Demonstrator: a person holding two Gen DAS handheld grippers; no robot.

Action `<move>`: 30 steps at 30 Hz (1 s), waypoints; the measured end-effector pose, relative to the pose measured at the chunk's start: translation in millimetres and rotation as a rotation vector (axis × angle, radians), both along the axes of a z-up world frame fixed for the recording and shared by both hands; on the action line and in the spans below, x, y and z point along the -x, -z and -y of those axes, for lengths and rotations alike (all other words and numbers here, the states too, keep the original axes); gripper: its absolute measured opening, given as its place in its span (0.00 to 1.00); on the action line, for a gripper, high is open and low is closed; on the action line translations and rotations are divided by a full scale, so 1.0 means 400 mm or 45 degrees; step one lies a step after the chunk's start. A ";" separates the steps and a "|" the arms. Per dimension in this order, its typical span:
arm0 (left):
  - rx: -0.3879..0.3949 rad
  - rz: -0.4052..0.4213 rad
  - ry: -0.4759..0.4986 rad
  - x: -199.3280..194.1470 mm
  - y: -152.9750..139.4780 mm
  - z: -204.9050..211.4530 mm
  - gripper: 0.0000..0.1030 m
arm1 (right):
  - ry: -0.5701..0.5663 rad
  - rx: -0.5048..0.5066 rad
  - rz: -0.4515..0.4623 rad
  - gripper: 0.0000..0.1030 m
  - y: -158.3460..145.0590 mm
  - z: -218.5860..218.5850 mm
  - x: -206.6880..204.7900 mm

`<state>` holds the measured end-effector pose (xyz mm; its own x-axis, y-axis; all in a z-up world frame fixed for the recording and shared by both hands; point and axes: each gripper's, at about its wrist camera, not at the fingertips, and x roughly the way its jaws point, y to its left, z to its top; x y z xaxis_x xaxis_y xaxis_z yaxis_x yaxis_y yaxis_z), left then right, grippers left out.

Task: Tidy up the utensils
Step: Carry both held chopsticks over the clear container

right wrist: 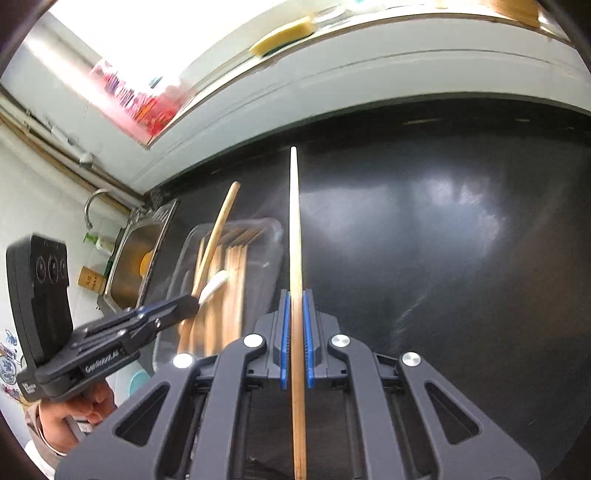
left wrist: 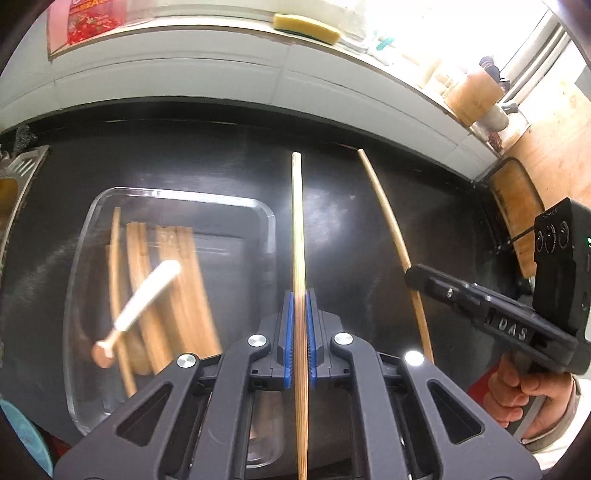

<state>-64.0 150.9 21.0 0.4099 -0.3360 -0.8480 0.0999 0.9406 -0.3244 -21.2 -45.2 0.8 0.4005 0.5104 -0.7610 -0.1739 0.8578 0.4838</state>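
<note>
1. Left wrist view, 9 o'clock: one clear tray (left wrist: 79,280) sat on the black counter (left wrist: 347,229). Inside lay a blurred bundle of wooden chopsticks (left wrist: 184,280), count not readable, and one white-handled utensil (left wrist: 142,302) lying across them.
2. Centre of the same view: left gripper (left wrist: 300,314), blue pads (left wrist: 288,332) pressed together on one chopstick (left wrist: 297,221), tip pointing to 12 o'clock, held above the counter just beside the tray's right edge.
3. At 3 o'clock: right gripper (left wrist: 415,275), gripped by a hand (left wrist: 524,398), jaws pinching a second chopstick (left wrist: 388,221). Held chopsticks counted: two, one per gripper, apart from each other.
4. Right wrist view: right gripper (right wrist: 296,314) clamped on its chopstick (right wrist: 294,221), tip at 12 o'clock; left gripper (right wrist: 184,304) at 9 o'clock above the tray (right wrist: 273,236).
5. Surface: glossy black countertop, bare to the right of the tray. One steel sink (right wrist: 140,254) at 9 o'clock in the right wrist view.
6. Room: pale tiled ledge (left wrist: 184,74) along 12 o'clock carrying one yellow sponge (left wrist: 306,27) and one red packet (left wrist: 92,22); one wooden container (left wrist: 474,96) at 2 o'clock; bright window light behind.
</note>
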 end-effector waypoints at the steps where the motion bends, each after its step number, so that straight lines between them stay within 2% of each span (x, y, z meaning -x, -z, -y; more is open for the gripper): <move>1: -0.003 -0.002 0.007 0.003 0.003 -0.019 0.06 | -0.005 0.011 0.000 0.07 0.002 -0.033 0.011; 7: 0.004 -0.006 0.051 0.028 0.020 -0.137 0.06 | 0.019 0.052 0.006 0.07 0.010 -0.171 0.072; 13: 0.014 -0.019 0.106 0.038 0.049 -0.220 0.06 | 0.074 0.080 0.005 0.07 0.029 -0.251 0.124; 20: -0.029 -0.003 0.150 0.038 0.063 -0.271 0.06 | 0.169 0.168 -0.028 0.07 0.046 -0.313 0.139; 30: -0.003 0.015 0.123 0.022 0.066 -0.317 0.06 | 0.161 0.236 -0.008 0.07 0.025 -0.366 0.118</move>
